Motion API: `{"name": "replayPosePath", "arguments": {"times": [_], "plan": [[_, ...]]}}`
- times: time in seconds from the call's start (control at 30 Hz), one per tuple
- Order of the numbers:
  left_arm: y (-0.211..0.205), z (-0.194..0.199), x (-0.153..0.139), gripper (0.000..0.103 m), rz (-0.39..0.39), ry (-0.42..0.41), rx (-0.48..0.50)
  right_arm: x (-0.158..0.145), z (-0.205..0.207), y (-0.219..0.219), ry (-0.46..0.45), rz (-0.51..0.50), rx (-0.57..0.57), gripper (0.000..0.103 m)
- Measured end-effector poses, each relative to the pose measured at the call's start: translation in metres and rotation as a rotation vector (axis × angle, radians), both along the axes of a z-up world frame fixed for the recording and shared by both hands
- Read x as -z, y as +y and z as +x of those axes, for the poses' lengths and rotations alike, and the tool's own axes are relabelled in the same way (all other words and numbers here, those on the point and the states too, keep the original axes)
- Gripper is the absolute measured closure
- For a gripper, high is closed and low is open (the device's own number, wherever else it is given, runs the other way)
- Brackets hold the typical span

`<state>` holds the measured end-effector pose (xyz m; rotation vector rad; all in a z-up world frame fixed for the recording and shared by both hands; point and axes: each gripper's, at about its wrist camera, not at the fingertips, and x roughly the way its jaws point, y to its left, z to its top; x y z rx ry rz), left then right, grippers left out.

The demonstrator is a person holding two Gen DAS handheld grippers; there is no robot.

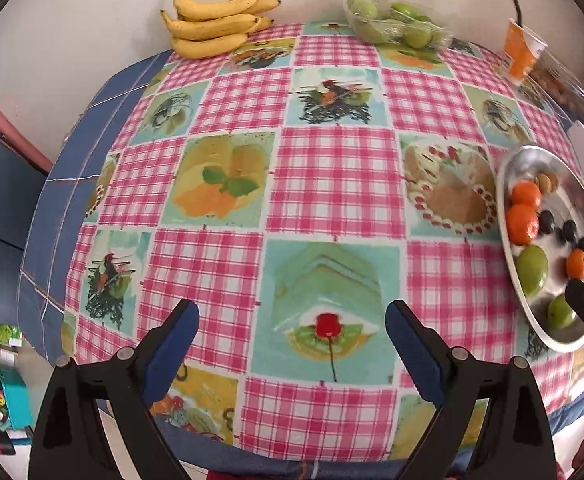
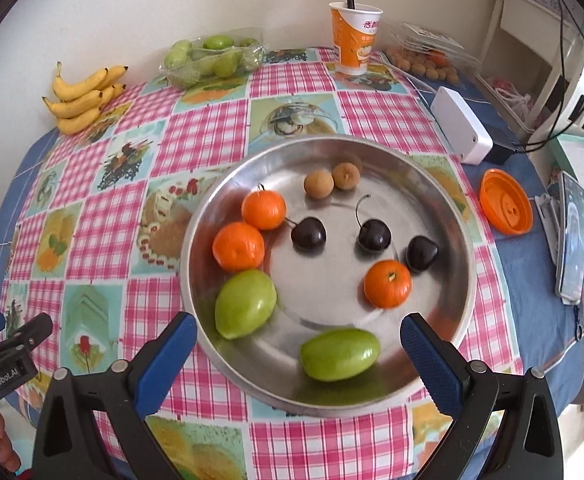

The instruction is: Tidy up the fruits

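The table (image 2: 91, 208) carries a checked pink cloth with printed food pictures. On it lies a round metal plate (image 2: 444, 216), which the right wrist view shows whole and the left wrist view shows only as a narrow oval at its right edge (image 1: 510, 168).

At the back near the wall lies a bunch of bananas (image 1: 211, 24), and to the right of it a clear pack of green fruits (image 1: 396, 24). An orange paper cup (image 2: 352, 40) with a dark straw stands further right. Only the right view shows the white box (image 2: 462, 124), the orange lid (image 2: 506, 207) and the phone (image 2: 572, 240) on the blue cloth beside the plate.

Inside the plate lie two green fruits (image 2: 245, 304), one at the left and one at the near rim. There are three mandarins (image 2: 237, 246): two touching at the left, one apart toward the right. Three dark cherries (image 2: 374, 234) lie in a row in the middle, and two small brown longans (image 2: 319, 186) lie side by side at the far side.

The left gripper (image 1: 292, 344) hangs over bare cloth, well apart from the plate, with its blue fingers spread and nothing between them. The right gripper (image 2: 298, 356) is over the near rim of the plate, jaws also wide apart, and the nearer green fruit is seen between its fingers but is not touched.
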<state>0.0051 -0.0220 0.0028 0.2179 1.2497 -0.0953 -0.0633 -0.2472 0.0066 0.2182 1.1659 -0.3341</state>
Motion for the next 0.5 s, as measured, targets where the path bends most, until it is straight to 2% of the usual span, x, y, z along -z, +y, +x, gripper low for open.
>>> {"name": "replayPosePath", "arguments": {"times": [0.13, 0.5], "plan": [[-0.0051, -0.0029, -0.0054, 0.009, 0.001, -0.024, 0.021, 0.0010, -0.0066, 0.0030, -0.002, 0.004, -0.006, 0.000], [-0.0068, -0.0034, -0.0056, 0.009, -0.009, -0.019, 0.018, -0.0003, -0.0045, 0.0038, -0.014, 0.012, -0.022, 0.000]]}}
